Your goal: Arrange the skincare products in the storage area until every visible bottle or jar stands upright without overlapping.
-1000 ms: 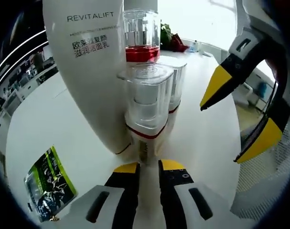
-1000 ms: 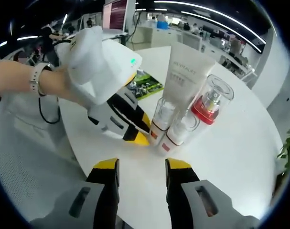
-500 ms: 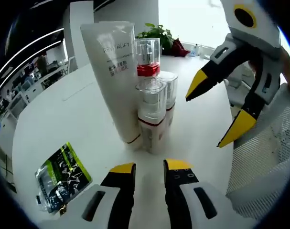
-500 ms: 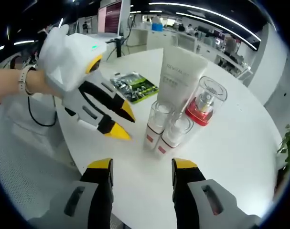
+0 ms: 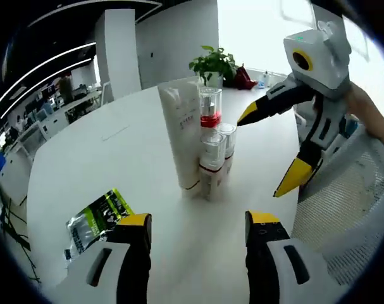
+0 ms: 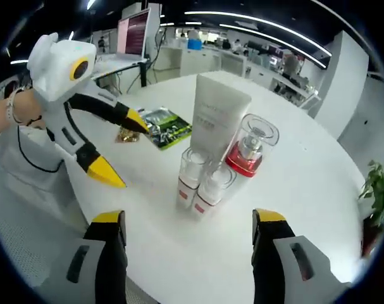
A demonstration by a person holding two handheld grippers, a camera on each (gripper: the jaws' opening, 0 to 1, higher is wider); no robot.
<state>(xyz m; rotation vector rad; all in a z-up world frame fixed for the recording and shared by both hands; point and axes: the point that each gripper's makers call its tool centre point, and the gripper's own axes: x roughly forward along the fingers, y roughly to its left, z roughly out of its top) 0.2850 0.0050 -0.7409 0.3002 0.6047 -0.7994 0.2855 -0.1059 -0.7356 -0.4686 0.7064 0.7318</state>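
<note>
Left gripper [image 5: 198, 228] and right gripper [image 6: 186, 227] both spread wide, empty. Ahead of jaws: white tube [image 6: 212, 120], red-collared bottle [image 6: 248, 150], two small pump bottles [image 6: 200, 182] upright, clustered tight. Risk: any nudge topples tall tube, domino through cluster.

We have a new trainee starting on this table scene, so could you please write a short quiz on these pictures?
1. True or false: the white tube lies flat on the table.
2. How many small clear-capped bottles stand in front of the tube?
3. The green packet lies: A) under the red-collared bottle, B) apart from the group, C) in the left hand-held gripper.

Key: 1 false, it stands upright; 2 two; 3 B.
</note>
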